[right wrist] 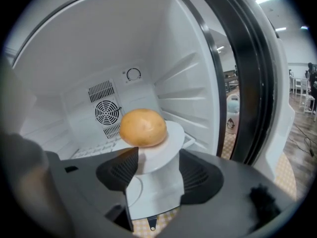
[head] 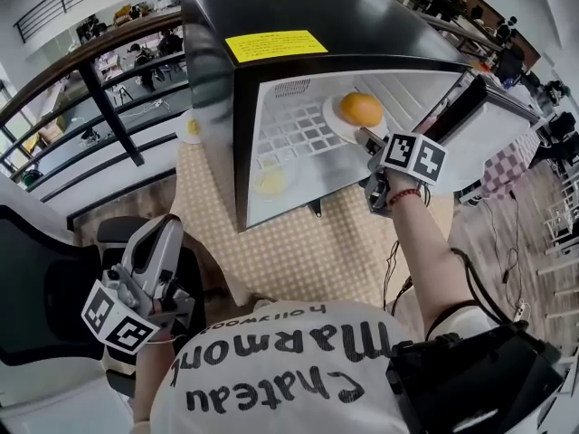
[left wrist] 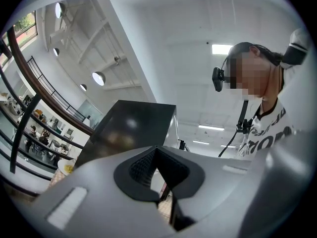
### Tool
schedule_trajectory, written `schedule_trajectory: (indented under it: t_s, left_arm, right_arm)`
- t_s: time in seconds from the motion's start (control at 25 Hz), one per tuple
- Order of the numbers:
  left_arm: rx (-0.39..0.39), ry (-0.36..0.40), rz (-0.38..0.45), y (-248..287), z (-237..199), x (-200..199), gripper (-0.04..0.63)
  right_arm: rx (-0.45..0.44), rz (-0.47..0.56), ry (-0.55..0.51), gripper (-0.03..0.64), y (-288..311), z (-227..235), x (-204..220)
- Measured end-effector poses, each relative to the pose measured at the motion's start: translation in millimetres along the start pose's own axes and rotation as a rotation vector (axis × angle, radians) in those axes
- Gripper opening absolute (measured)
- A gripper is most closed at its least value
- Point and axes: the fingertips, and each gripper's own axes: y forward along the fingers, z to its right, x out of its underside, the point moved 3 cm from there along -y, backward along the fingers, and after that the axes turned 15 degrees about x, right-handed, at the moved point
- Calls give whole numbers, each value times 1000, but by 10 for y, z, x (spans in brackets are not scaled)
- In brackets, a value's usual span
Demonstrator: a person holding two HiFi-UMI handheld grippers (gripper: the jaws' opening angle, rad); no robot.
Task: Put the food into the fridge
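A black mini fridge (head: 298, 25) stands open on the table. Its white inside (right wrist: 74, 58) fills the right gripper view. A round golden bun (head: 361, 108) (right wrist: 143, 127) lies on a white plate (head: 333, 123) (right wrist: 173, 139) at the upper shelf. My right gripper (head: 366, 143) (right wrist: 153, 167) reaches into the fridge with its jaws spread wide; the plate's near rim lies between them, not pressed. My left gripper (head: 167, 235) (left wrist: 157, 150) hangs low at the left, apart from the fridge, shut and empty.
A second plate with yellow food (head: 271, 181) sits on the lower shelf. Another plate of food (head: 192, 127) (left wrist: 67, 167) rests on the table left of the fridge. The fridge door (head: 488, 125) (right wrist: 252, 83) hangs open on the right. A black chair (head: 36, 287) stands at the left.
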Motion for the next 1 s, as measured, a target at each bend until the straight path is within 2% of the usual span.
schedule_trajectory:
  t_s: [0.4, 0.72, 1.0]
  left_arm:
    - [-27, 29, -8, -97, 259, -39, 5]
    - [-58, 44, 12, -145, 504, -101, 5]
    - [-84, 99, 28, -163, 691, -130, 5]
  right_arm:
    - [45, 75, -112, 262, -67, 5, -57]
    - [7, 41, -44, 262, -39, -21, -16]
    - [48, 99, -165, 262, -67, -27, -42]
